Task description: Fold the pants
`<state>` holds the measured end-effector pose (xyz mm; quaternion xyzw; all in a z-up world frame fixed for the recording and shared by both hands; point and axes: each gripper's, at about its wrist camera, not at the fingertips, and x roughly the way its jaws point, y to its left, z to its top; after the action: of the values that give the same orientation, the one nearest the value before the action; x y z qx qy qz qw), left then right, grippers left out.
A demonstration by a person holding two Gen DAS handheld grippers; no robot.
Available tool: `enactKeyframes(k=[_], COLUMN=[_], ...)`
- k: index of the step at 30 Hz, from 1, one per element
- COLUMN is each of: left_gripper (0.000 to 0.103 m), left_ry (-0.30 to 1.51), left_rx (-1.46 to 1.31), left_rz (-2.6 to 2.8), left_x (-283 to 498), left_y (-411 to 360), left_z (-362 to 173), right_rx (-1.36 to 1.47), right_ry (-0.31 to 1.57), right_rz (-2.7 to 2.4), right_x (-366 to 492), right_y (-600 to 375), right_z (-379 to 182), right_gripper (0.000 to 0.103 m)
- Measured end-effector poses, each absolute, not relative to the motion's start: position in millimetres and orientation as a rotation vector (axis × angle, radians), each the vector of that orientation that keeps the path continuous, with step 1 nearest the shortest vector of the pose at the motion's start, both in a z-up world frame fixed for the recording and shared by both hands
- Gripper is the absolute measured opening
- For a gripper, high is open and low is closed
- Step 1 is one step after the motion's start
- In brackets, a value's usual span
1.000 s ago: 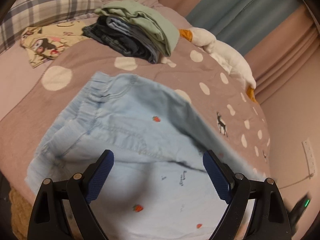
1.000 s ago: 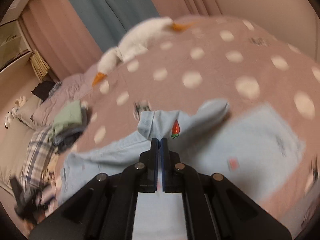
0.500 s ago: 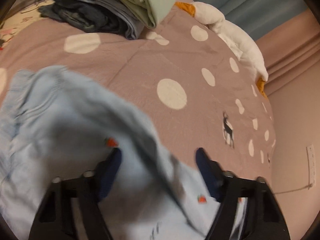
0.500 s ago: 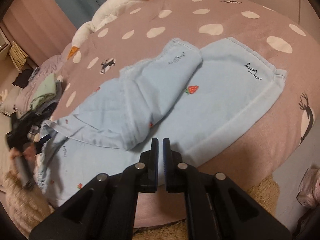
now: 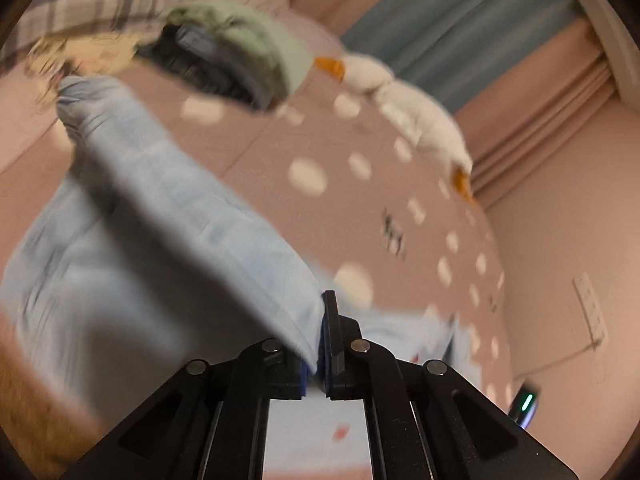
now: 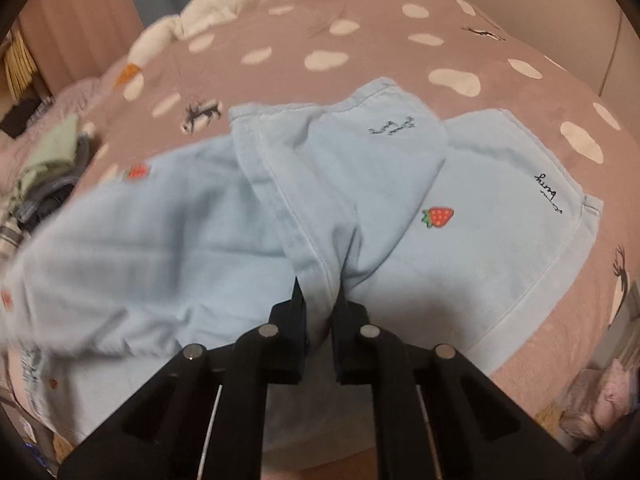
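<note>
The pants (image 6: 360, 208), pale blue with small strawberry prints, lay spread across the lower and middle part of the right wrist view on the bed (image 6: 360, 40), one leg folded over on top of the other so its hem sat near the centre top of the garment. In the left wrist view I saw the same pants (image 5: 172, 216) as a blurred band of cloth running from the upper left down to the bottom centre, lifted off the bedcover there.

My left gripper (image 5: 320, 344) had its fingers fully closed, and an edge of the pants fabric was pinched between the blue pads at the bottom centre of that frame. My right gripper (image 6: 320, 304) had its fingers nearly together with a ridge of the folded pants leg caught between them; the cloth bunched up into the narrow gap at the lower centre.

The bed was covered in a brownish-pink spread with cream dots and small deer figures. A stack of folded clothes (image 5: 240, 60), green on top and dark below, sat in the upper left of the left wrist view, blurred; it showed again at the left edge of the right wrist view. A white plush goose (image 5: 408, 108) lay along the far edge of the bed, upper right of centre, in front of a blue curtain (image 5: 460, 40).
</note>
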<state>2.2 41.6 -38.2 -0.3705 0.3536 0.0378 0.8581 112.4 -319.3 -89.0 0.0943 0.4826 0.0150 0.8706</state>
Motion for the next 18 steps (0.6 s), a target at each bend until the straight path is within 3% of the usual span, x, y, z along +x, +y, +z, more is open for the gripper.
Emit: enactKeyframes(k=[4,5,7,11,13,15,16,17,18], left_gripper=[0.005,0.019,0.036,0.058,0.058,0.043,0.027,0.022,0.021], left_ry=[0.852,0.869,0.862,0.792,0.799,0.808,0.818,0.826,0.831], left_rx=[-0.81,-0.846,-0.896,-0.899,-0.876,-0.881,-0.884,-0.882,-0.884], left_rz=[0.1,0.088,0.142,0.216,0.259,0.272,0.275,0.288,0.284], left_x=[-21,-23,-27,-26,-24,-22,-23,-27,-29], left_y=[55,62,77,107,122,132,134,136,136], left_z=[-80,-85,-87,-80,-86,-94,-96,-98,-99], right_rx=[0.247,0.272,0.343,0.34,0.374,0.361,0.323,0.274,0.204], right_ry=[0.918,0.884,0.862,0.904,0.959,1.002,1.016,1.017,1.002], right_rz=[-0.012,-0.029,-0.021,-0.083,-0.089,-0.102,-0.113,-0.127,-0.152], right_x=[109,105,98,87,85,85,87,89,92], right_y=[-350,-363,-385,-404,-413,-415,-413,-409,-403], right_z=[-60,-50,-39,-55,-73,-86,-87,-86,-82], right_gripper=[0.007,0.007,0.007,0.007,0.009,0.016,0.022,0.027,0.039])
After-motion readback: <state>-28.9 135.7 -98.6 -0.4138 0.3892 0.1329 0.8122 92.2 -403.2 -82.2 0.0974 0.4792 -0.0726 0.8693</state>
